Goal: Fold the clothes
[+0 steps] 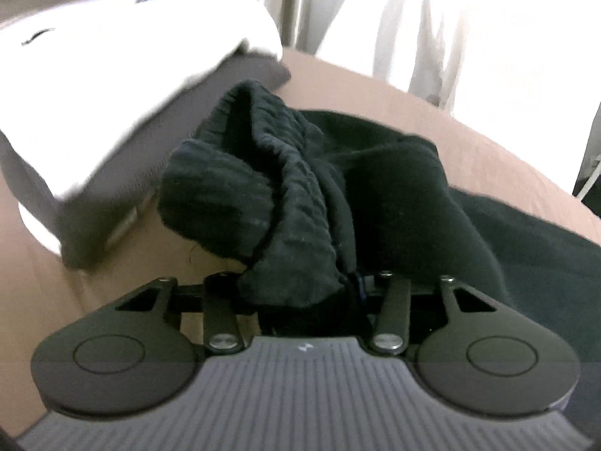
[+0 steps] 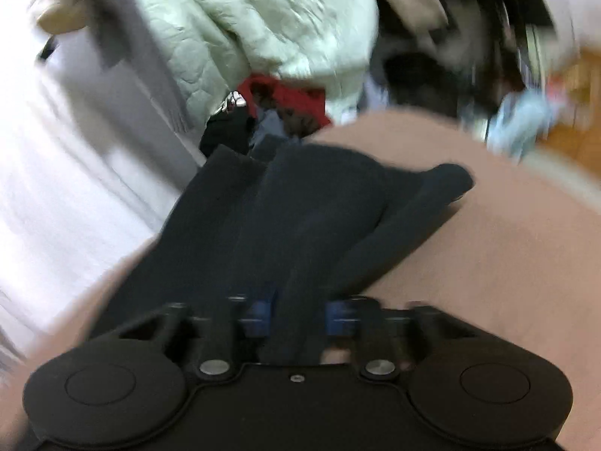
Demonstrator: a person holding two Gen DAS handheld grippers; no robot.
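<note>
Through my left wrist camera, a stack of folded clothes (image 1: 94,120), white over grey, lies at the far left on the brown bed (image 1: 432,112). Just right of it the black trousers (image 1: 270,173) are bunched, their ribbed elastic waistband lifted and twisted toward the lens. My left gripper (image 1: 300,285) is clamped on that waistband: the cloth fills the space where the fingers meet and hides them almost wholly. The rest of the black fabric spreads away to the right across the bed, and pale curtains (image 1: 469,30) hang beyond its far edge. Through my right wrist camera, which is blurred, a white sheet-like surface (image 2: 56,173) fills the left side. A pale green quilted jacket (image 2: 263,26) is heaped at the top, with a red garment (image 2: 293,97) just beneath it. The trousers (image 2: 285,210) run from there down to my right gripper (image 2: 296,319), draped in long folds over the brown bed (image 2: 507,263). A fold of the dark cloth sits between the blue-tipped fingers (image 2: 255,319), and they are pinched on it. To the right of that only the bare brown cover shows, with blurred clutter past its edge.
</note>
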